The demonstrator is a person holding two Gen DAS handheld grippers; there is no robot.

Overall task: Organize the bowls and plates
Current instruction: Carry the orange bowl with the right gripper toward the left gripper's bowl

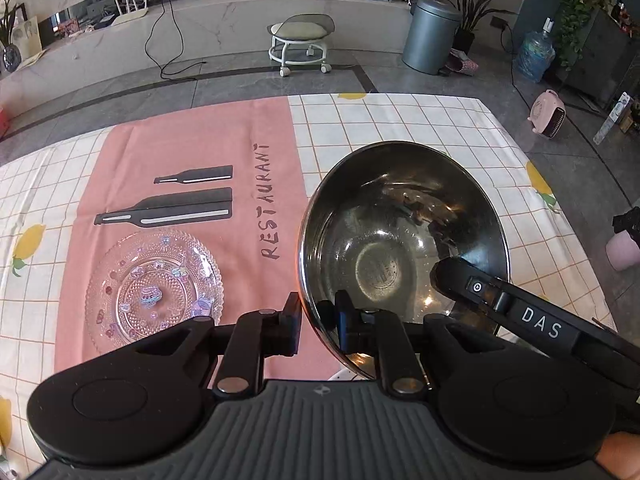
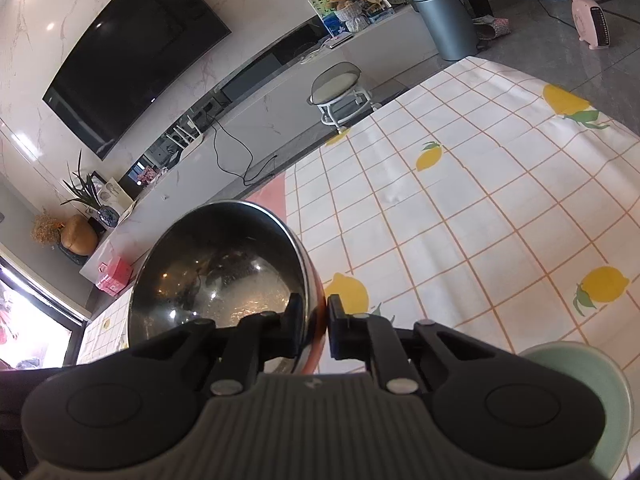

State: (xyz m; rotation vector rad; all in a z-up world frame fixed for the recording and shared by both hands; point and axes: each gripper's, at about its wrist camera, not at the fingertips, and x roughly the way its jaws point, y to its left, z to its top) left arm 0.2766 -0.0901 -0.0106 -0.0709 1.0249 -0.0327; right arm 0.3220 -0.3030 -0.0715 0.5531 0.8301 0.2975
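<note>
from the left, a clear glass plate point(image 1: 154, 288) lies flat on the pink mat point(image 1: 192, 152), just left of my left claw point(image 1: 318, 326). that claw is pinching the near rim of the steel bowl point(image 1: 404, 240), one pad outside the wall and one inside. the right claw point(image 2: 316, 326) pinches the rim of the same bowl on its other side, and the bowl looks tilted and off the checked worktop point(image 1: 400, 120). a green bowl point(image 2: 600, 392) sits at the far right, partly hidden. to do this well i'd keep both grips firm, raise the two sides evenly so the rim doesn't slip, and carry it clear of the glass plate.
</note>
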